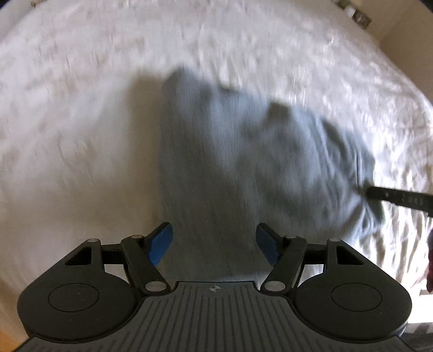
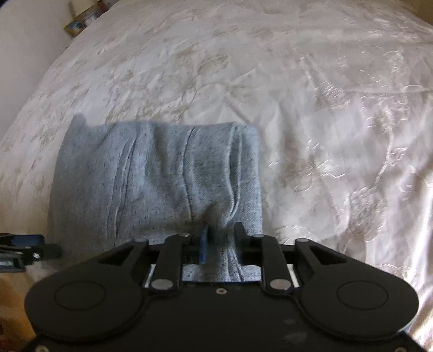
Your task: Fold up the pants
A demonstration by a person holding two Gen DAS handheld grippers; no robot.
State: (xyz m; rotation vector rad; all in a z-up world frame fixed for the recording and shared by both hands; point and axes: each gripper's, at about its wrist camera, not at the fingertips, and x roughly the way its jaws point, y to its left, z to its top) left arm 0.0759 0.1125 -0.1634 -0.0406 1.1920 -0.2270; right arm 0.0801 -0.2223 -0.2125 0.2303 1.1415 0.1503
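Grey marled pants [image 1: 230,151] lie in a folded bundle on a white embroidered bedspread [image 1: 81,108]. My left gripper [image 1: 213,243] hovers over the bundle's near end. It is open, its blue pads [image 1: 161,243] wide apart, and the cloth lies below them. This view is blurred. In the right wrist view the pants [image 2: 151,173] form a rough rectangle with lengthwise creases. My right gripper [image 2: 220,241] is at their near right corner, jaws narrow, with a bunch of cloth gathered between them. The right gripper [image 1: 397,199] also shows at the left wrist view's right edge, and the left gripper [image 2: 27,246] at the other view's left edge.
The bedspread [image 2: 324,108] stretches far beyond and to the right of the pants. Small boxes [image 2: 78,23] stand by the wall past the bed's far corner, also seen as small items [image 1: 360,17]. Wooden floor [image 1: 8,344] shows at the bottom left.
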